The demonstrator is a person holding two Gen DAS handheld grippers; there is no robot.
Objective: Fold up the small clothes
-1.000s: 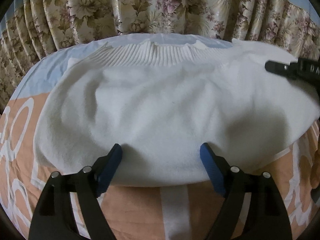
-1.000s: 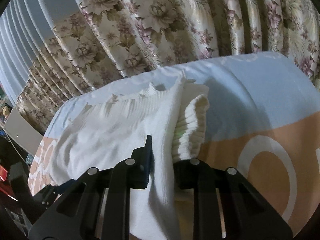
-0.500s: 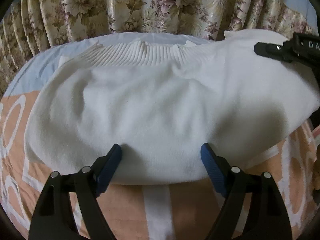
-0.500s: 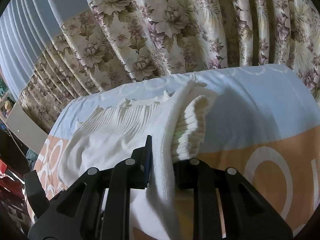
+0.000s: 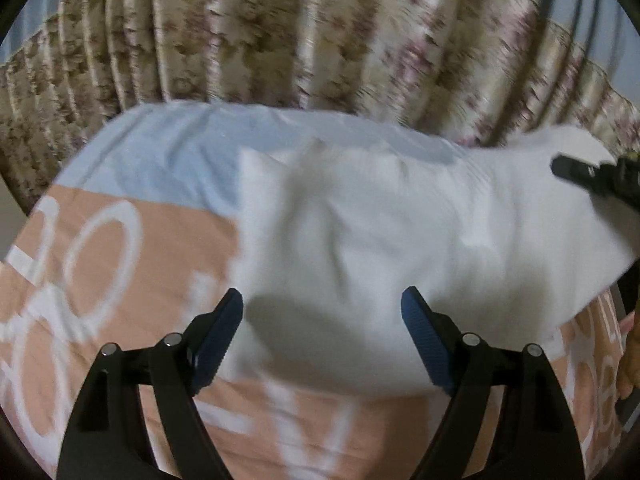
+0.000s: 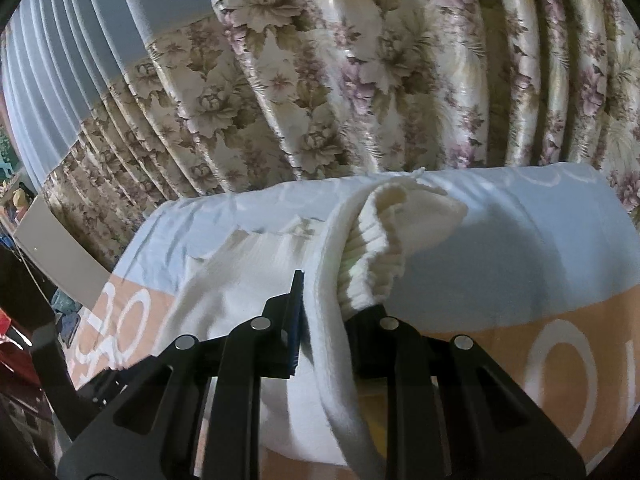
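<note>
Sweater, soft and floppy, lies on the bed, right gripper pinching its ribbed edge, left gripper wide and seemingly empty through blur, best grabbed along the hem.

One white sweater lies on one bed, below one floral curtain (blurred in the left view), with two hand-held grippers, left and right.
</note>
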